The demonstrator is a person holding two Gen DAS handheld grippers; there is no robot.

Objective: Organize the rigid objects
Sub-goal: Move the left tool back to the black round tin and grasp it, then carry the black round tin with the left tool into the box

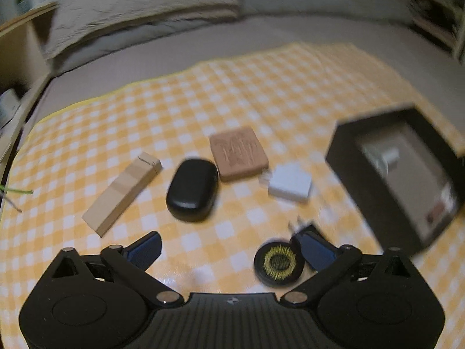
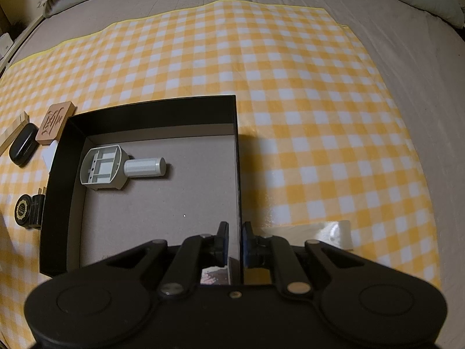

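My left gripper (image 1: 229,247) is open and empty above the checked cloth. Ahead of it lie a long wooden block (image 1: 122,193), a black oval case (image 1: 192,190), a carved brown tile (image 1: 238,153) and a white charger (image 1: 289,186). A black round disc with a yellow pattern (image 1: 279,264) and a small black plug (image 1: 305,228) lie by its right finger. My right gripper (image 2: 235,242) is shut on the right wall of the black box (image 2: 239,174). A grey plastic part (image 2: 116,167) lies inside the box.
The yellow checked cloth (image 2: 290,87) covers a grey bed (image 2: 421,58), with pillows at the back. A clear tape piece (image 2: 319,232) lies right of the box. The box also shows in the left wrist view (image 1: 343,157), at the right.
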